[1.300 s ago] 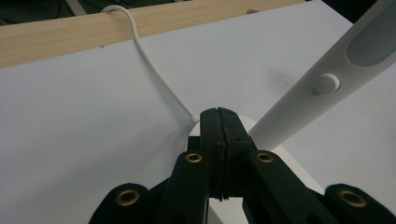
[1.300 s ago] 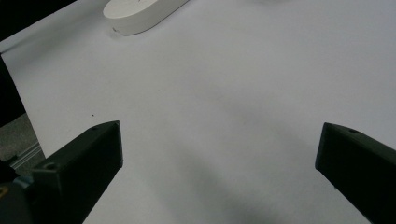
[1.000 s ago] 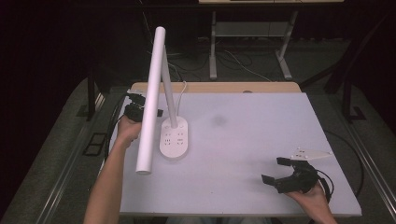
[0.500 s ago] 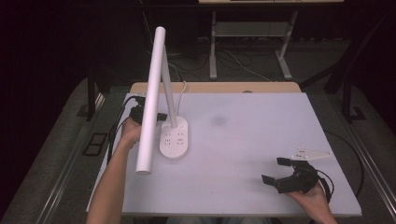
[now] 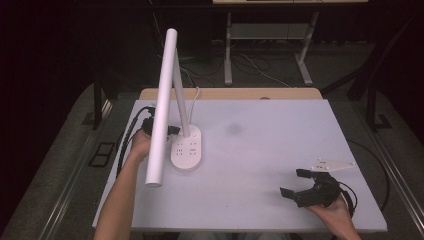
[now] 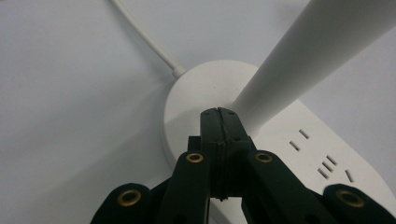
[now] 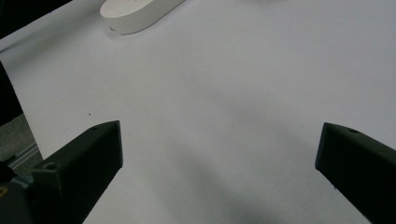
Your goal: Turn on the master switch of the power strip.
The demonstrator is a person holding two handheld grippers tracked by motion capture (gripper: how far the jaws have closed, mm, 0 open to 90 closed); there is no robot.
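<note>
White counter [image 5: 260,165] under dim light, dark floor all around. Left gripper [image 6: 219,114] has its fingers [image 6: 211,133] pressed flat together with nothing between them, tips right at the foot of the desk lamp [image 5: 186,147] where the stem [image 6: 299,60] meets the base. Right gripper [image 5: 298,183] hovers low, well apart from the lamp, fingers [image 7: 79,163] spread wide and empty, bare counter between them.

Desk [image 5: 260,150] centre and right half bare, wide passage; lamp [image 5: 186,150] base, upright stem and slanting tube block left side; left tool [image 6: 218,116] pressed against base; right tool [image 5: 297,185] near front-right edge
</note>
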